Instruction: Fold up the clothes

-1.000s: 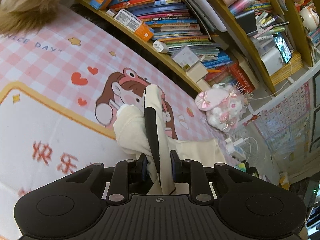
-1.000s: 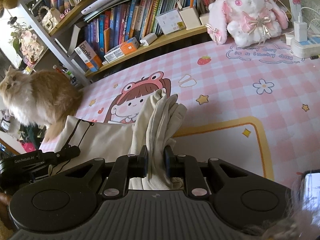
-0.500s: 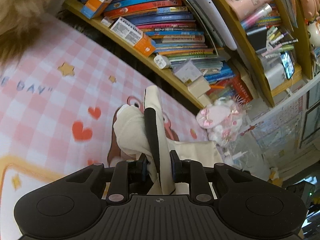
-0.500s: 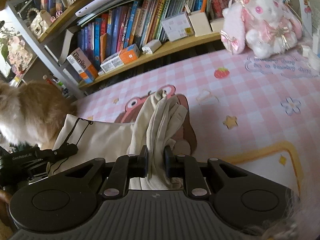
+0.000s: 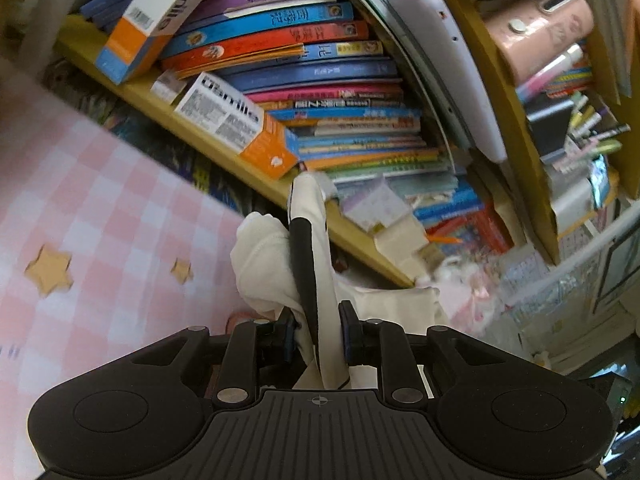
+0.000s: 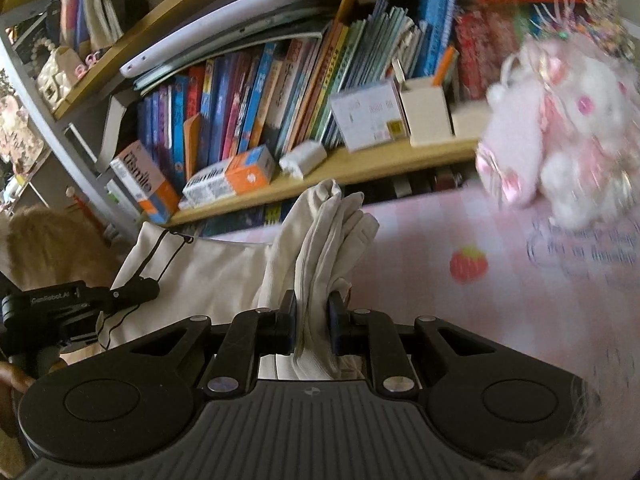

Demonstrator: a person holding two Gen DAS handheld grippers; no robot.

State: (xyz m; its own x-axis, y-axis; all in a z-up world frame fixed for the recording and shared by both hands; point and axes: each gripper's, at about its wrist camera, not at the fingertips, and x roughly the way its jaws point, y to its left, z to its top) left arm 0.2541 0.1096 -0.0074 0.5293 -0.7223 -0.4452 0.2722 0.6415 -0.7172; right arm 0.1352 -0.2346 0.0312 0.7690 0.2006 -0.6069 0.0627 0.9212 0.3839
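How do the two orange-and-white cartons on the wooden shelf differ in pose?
In the right wrist view, one carton leans propped on end against the books, while the other carton lies flat on its long side on the shelf. The leaning carton sits further left. Both share orange, white and blue printing.

Both wrist views sit close behind their tongs, facing the bookshelf (image 5: 224, 148) (image 6: 360, 160) across the pink checked counter (image 5: 100, 216) (image 6: 500, 320).
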